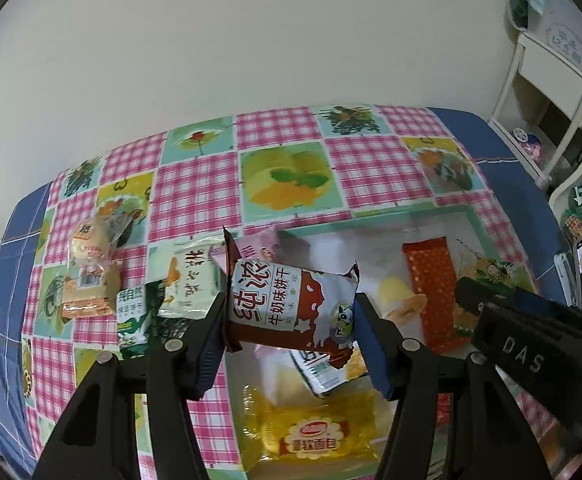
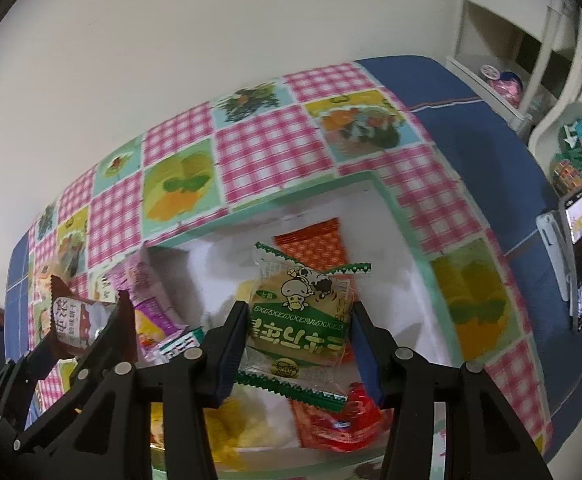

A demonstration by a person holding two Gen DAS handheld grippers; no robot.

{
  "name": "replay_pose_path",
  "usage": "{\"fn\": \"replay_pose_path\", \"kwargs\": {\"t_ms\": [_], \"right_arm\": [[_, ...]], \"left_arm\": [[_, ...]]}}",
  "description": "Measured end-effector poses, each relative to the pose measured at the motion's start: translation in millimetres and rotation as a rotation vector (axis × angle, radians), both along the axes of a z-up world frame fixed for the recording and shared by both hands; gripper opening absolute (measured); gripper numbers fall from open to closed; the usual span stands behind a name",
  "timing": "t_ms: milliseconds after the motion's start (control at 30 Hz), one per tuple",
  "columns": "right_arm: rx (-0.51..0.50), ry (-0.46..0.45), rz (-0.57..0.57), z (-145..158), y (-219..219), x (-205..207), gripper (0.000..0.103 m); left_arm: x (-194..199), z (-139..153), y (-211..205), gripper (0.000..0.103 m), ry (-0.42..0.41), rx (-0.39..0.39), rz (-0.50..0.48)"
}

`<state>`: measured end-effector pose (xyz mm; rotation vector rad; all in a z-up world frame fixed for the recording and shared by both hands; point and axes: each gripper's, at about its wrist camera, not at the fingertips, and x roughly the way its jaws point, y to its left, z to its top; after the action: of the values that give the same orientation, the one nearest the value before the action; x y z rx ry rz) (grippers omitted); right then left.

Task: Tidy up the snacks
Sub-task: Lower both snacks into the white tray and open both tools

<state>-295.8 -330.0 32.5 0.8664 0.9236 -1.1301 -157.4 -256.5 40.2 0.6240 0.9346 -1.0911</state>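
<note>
In the left wrist view the step in hand looks like carrying snacks to the shallow white box with a mint-green rim (image 1: 375, 222), which already holds an orange dotted sachet (image 1: 435, 292), a yellow bread bag with a red flower label (image 1: 315, 436) and other packets. The left gripper (image 1: 291, 316) has its two blue-padded fingers closed about as wide as the packet on a brown-and-white milk biscuit packet (image 1: 295, 308), holding it by its crimped ends above the box's left part; several packets, among them a pale green-and-white one (image 1: 189, 280), lie on the pink gingham tablecloth (image 1: 195, 192) beside the box. The next move, I judge, calls for lowering over a free patch and opening the fingers. In the right wrist view the right gripper (image 2: 297, 332) grips a clear biscuit wrapper with green zigzag ends and a cartoon cow (image 2: 299, 312), fingers pressing its two sides, hanging over the box's middle above a red packet (image 2: 347, 420); it too seems ready for release.
</note>
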Motion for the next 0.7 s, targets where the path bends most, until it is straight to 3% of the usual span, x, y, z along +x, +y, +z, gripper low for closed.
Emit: {"fn": "replay_pose_path", "kwargs": {"t_ms": [300, 700], "right_arm": [[-0.031, -0.018, -0.041, 6, -6, -20, 0.053], [-0.071, -0.042, -0.061, -10, -15, -25, 0.053]], "left_arm": [[-3, -7, -7, 0.062, 0.014, -0.014, -0.014], [-14, -26, -17, 0.062, -0.006, -0.026, -0.036]]}}
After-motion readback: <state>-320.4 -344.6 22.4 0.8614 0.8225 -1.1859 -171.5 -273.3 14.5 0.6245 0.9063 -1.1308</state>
